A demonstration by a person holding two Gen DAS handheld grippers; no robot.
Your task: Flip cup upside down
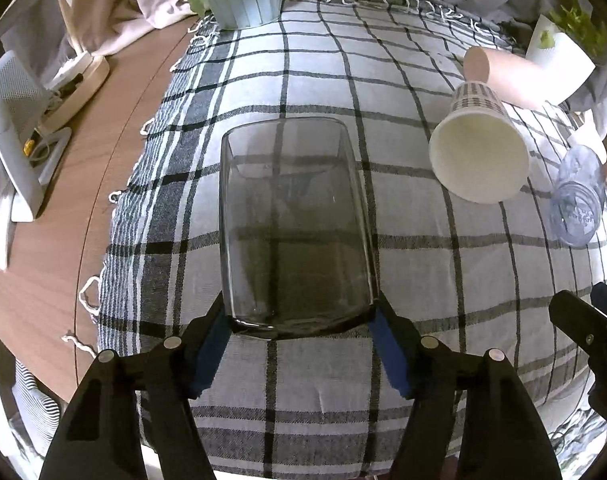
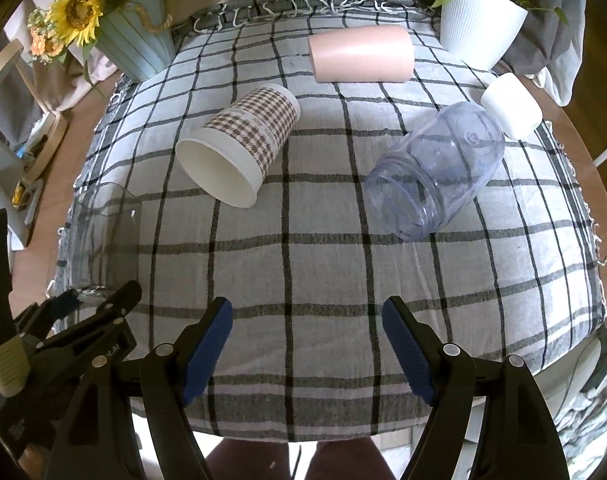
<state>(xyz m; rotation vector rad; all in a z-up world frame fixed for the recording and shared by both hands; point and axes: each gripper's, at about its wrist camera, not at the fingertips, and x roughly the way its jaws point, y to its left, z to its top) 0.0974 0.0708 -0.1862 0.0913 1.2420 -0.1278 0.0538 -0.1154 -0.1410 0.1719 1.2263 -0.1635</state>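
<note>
The left gripper [image 1: 301, 320] has its jaws closed on the thick end of the smoky clear glass tumbler [image 1: 295, 224], which fills the centre of the left wrist view above the black-and-white checked cloth [image 1: 423, 280]; the right gripper [image 2: 307, 336] hangs with jaws wide apart, holding nothing, at the bottom of its frame; the houndstooth paper cup [image 2: 239, 148] lies on its side at centre left; the pads grip only a narrow band of slick glass, so turning it could let it slip or pivot; a fast swing might knock the paper cup.
</note>
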